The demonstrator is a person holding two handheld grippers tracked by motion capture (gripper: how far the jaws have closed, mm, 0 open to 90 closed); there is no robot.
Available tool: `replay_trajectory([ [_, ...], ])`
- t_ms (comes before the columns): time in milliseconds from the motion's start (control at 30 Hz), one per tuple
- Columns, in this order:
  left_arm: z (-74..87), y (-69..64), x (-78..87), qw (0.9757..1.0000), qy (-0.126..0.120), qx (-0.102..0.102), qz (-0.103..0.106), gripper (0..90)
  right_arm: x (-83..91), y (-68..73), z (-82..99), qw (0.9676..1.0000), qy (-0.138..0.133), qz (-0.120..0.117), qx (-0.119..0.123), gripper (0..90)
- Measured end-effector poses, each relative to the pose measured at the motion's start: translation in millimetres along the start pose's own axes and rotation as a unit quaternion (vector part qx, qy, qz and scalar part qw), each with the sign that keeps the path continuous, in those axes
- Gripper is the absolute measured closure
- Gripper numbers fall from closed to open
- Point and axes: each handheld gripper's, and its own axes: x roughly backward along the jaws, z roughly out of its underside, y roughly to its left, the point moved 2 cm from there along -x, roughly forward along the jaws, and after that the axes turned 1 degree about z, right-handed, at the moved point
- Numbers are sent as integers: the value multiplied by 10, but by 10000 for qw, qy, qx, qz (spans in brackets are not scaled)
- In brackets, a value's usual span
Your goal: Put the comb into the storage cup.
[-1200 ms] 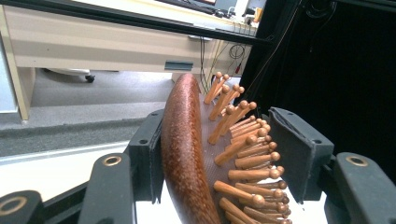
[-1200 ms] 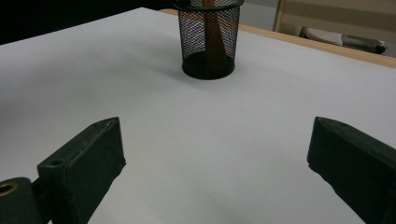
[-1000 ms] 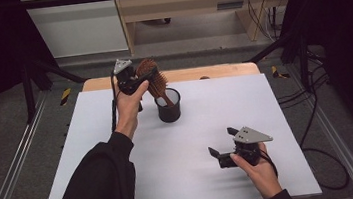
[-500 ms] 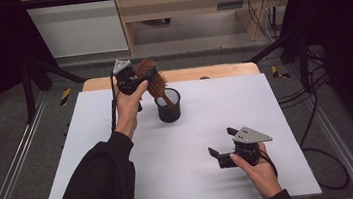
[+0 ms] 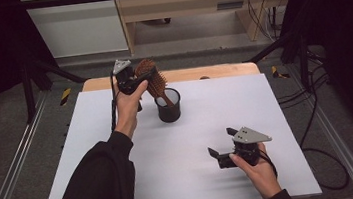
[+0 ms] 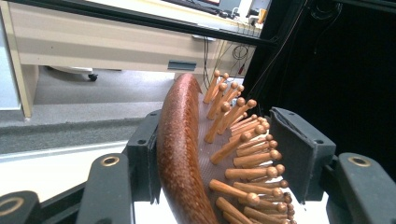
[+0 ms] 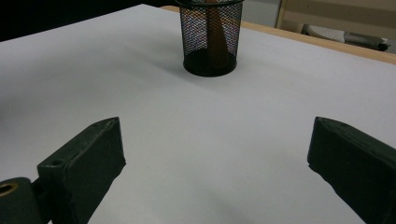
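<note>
Clearly the left tool (image 5: 134,79) clamps the wooden hairbrush (image 5: 152,77) by its head, handle slanting down into the mesh cup (image 5: 169,105) at the counter's (image 5: 265,99) far side; the right tool (image 5: 223,152) rests wide, well apart.

No legible text, labels, brand marks, numbers or signs anywhere in these views. The yellow-and-black hazard stripes (image 5: 65,96) on the floor frame left of the counter, with a matching patch (image 5: 276,72) at the right, are warning markings only and carry no lettering. Any print on the far furniture is too small and blurred to read.
</note>
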Motion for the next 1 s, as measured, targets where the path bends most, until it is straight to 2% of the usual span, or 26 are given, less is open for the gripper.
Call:
replay_trajectory([
  [367,-2,3,5,10000,20,8,-34,391,10,6,-5,10000,-11,6,-13,39],
  [567,10,25,3,9999,53,38,-110,351,13,2,-5,10000,-18,10,-9,39],
  [1000,21,41,5,9999,43,53,-99,336,6,12,-2,10000,13,-19,16,39],
])
